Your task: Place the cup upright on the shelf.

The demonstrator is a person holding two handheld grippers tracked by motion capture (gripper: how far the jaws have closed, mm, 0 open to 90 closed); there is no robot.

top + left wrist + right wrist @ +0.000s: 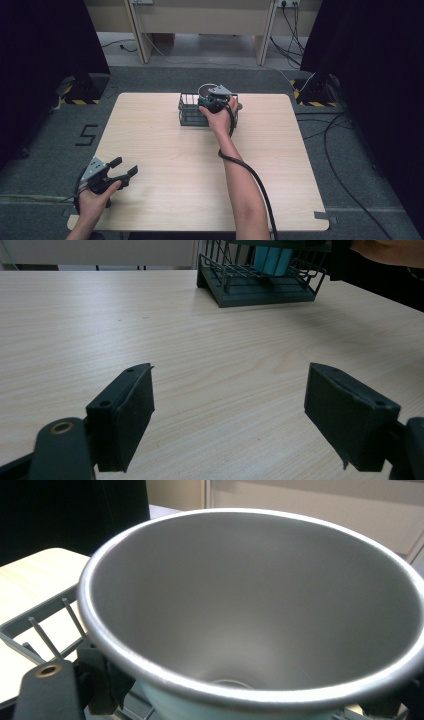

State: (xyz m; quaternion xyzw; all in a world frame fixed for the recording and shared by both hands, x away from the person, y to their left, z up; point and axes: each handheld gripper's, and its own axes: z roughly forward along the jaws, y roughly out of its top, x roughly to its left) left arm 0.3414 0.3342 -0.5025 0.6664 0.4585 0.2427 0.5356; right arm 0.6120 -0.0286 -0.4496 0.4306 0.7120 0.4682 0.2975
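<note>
The right gripper (214,101) was at the far middle of the table (165,160), over the dark wire rack (189,111), pinching a metal cup (260,610) by its rim. The cup stood nearly upright, mouth up, just above the rack — its way was straight down, between the thin wires. The left gripper (116,171) rested well apart at the near left edge, jaws spread wide and holding nothing; bare wood lay between.
</note>
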